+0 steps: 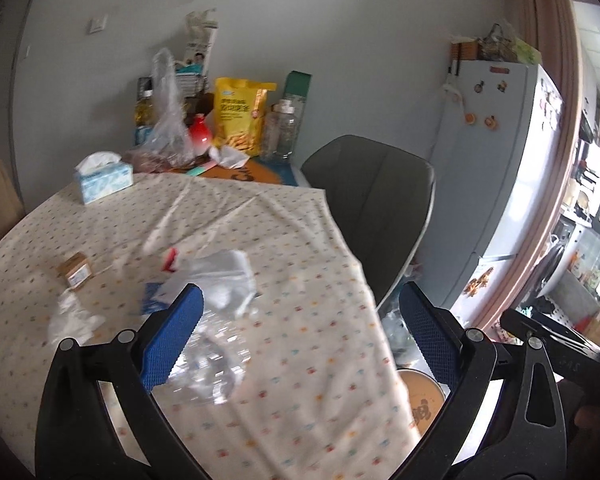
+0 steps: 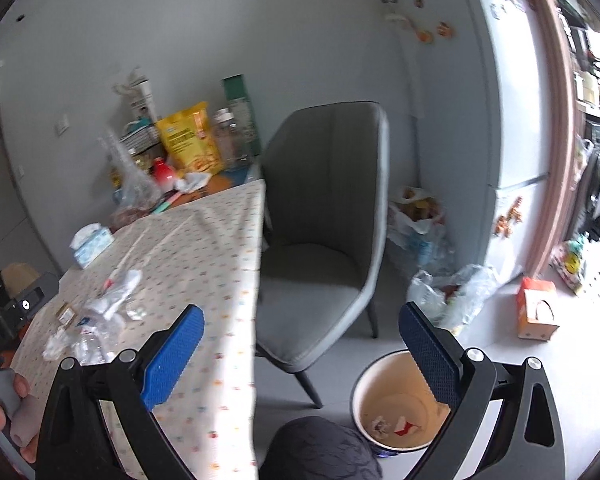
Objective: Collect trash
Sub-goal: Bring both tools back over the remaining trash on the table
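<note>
Right wrist view shows the round waste bin [image 2: 396,404] on the floor at five o'clock from the worktop's near corner, beside the grey chair [image 2: 324,232]; inside it lie two scraps, one pale crumpled piece and one red-and-white wrapper [image 2: 403,426]. On the patterned worktop [image 1: 292,344] the remaining trash sits in one cluster: a clear crumpled plastic wrapper [image 1: 212,364], a white plastic packet [image 1: 228,280] with a red-edged scrap just at its ten o'clock, a crumpled white tissue [image 1: 74,318] and one small brown carton [image 1: 75,271]. One tissue box [image 1: 104,178] stands farther off at eleven o'clock, with a tissue rising from its slot. The left gripper [image 1: 300,312] hangs over the cluster, jaws spread wide, gripping nothing; the clear wrapper shows beside its left pad. The right gripper [image 2: 302,334] is likewise spread wide and empty, above the bin and chair.
</note>
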`<state>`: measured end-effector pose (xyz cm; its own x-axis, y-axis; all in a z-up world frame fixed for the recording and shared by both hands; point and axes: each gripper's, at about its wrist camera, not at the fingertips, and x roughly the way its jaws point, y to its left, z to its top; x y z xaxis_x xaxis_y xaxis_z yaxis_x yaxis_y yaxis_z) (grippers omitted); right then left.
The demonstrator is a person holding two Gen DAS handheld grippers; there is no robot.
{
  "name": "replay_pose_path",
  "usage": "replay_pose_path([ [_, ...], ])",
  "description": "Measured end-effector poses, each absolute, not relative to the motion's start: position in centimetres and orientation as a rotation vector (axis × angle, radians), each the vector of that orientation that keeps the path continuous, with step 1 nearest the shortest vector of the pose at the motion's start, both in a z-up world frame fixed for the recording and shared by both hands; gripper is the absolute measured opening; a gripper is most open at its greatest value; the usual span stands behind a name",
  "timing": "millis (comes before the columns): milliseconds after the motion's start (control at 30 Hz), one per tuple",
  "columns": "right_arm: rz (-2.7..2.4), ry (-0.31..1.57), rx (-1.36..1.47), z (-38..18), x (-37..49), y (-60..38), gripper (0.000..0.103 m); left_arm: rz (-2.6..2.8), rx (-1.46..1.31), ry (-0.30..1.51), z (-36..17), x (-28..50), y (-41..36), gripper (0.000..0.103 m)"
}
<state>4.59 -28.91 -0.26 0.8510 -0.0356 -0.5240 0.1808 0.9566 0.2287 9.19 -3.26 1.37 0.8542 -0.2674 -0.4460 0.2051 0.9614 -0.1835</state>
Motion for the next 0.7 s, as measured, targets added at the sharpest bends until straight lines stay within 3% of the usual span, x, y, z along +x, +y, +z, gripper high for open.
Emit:
replay_pose_path([
  [700, 0.222, 0.624, 0.211, -0.3, 9.6, -15.4, 0.095, -0.049, -0.246, 0.518, 0.7, 7.2, 11.2, 0.097],
])
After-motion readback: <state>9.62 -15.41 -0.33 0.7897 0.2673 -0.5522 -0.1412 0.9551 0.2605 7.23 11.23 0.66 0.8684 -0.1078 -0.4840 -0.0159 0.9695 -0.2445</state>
